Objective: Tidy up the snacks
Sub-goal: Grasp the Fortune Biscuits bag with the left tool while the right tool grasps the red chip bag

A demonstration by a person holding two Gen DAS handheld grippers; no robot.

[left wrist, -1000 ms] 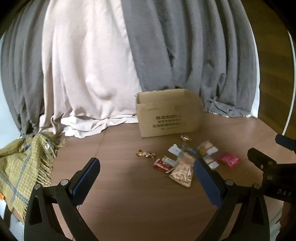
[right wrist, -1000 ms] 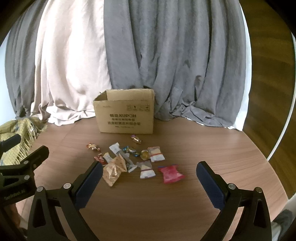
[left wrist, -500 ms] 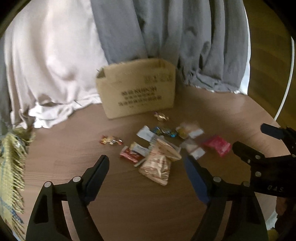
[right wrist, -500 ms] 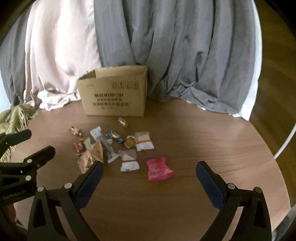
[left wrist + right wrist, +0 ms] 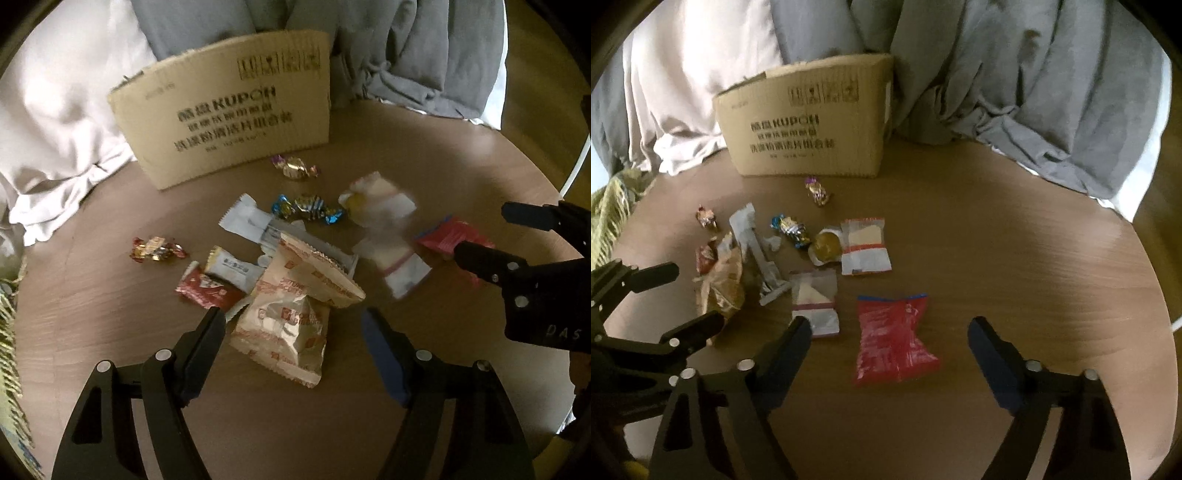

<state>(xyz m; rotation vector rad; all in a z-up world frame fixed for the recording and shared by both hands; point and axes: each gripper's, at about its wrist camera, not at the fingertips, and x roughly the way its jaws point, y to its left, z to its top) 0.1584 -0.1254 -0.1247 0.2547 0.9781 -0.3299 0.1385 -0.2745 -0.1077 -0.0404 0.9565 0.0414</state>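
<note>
Each pair of tongs has a packet straight ahead of it, and that pairing decides the coming move. The left tongs (image 5: 293, 323) stand open, their jaws having just been closing in, and the cream snack bag (image 5: 286, 332) lies between the tips, its long axis running away from the tongs and tilted a little to the right; the pads do not yet press on it as far as the left wrist view shows. The right tongs (image 5: 890, 330) are likewise open, jaws also just narrowing, with the red packet (image 5: 892, 338) between them, its long axis pointing roughly forward along the fingers and its top seal at the far end; the pads stand apart from its sides. So the left hand is nearer the cream bag and the right hand nearer the red one, and each would probably only need to sink and pinch across the short width. The other snacks lie scattered just beyond on the wooden surface (image 5: 1015, 258): foil sweets, a white wrapper, a dark red bar and clear packets with pale biscuits. The cardboard box (image 5: 809, 136) stands upright at the far side against the curtains, well apart from both tongs; its inside cannot be seen from here, so what it holds cannot be told.
</note>
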